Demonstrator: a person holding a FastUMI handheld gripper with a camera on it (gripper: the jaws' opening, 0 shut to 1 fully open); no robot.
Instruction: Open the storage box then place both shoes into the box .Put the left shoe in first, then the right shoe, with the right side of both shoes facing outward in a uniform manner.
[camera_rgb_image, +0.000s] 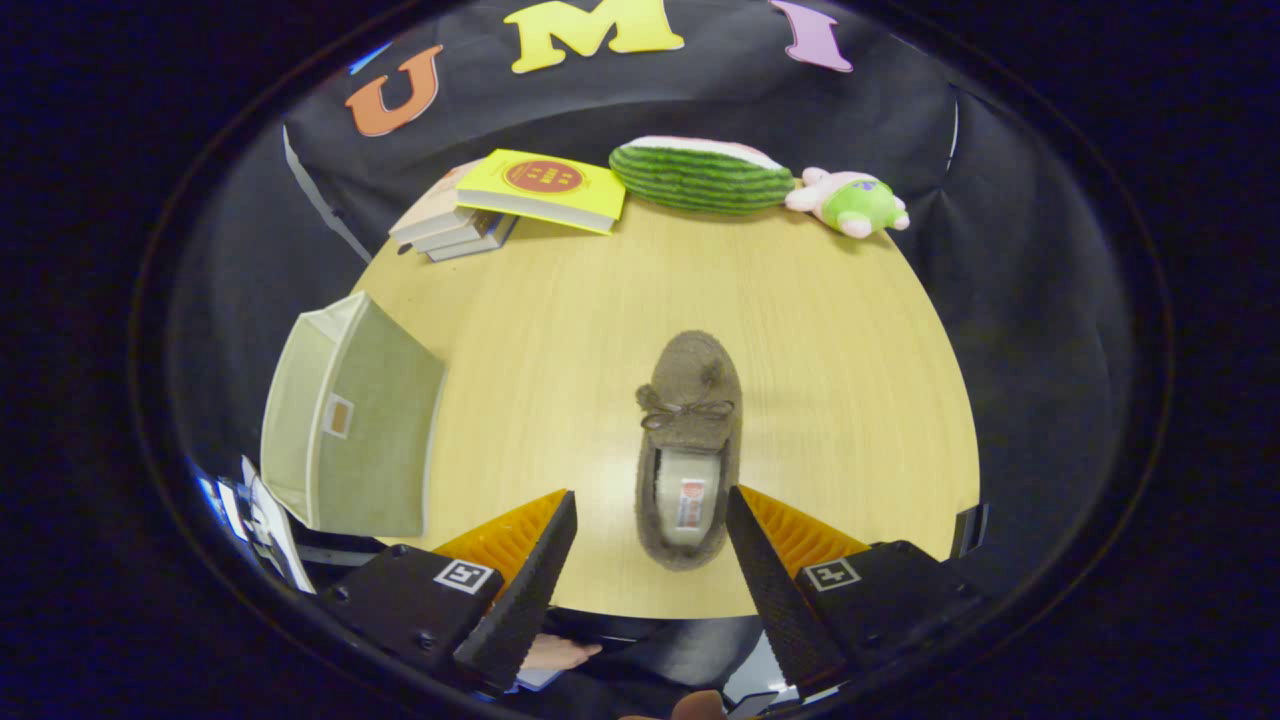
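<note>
A brown fuzzy slipper (690, 440) with a small bow lies on the round wooden table (850, 400), toe pointing away, heel toward me. Its heel end sits between the fingertips of my gripper (650, 505), whose fingers are spread wide and hover above it, touching nothing. A pale green fabric storage box (345, 420) stands at the table's left edge, left of the left finger, with a small tag on its facing side. I cannot tell whether its lid is open.
At the far side of the table lie a stack of books (520, 200) with a yellow one on top, a watermelon-slice plush (700, 175) and a small pink and green plush (850, 203). A hand (560, 655) shows below the table's near edge.
</note>
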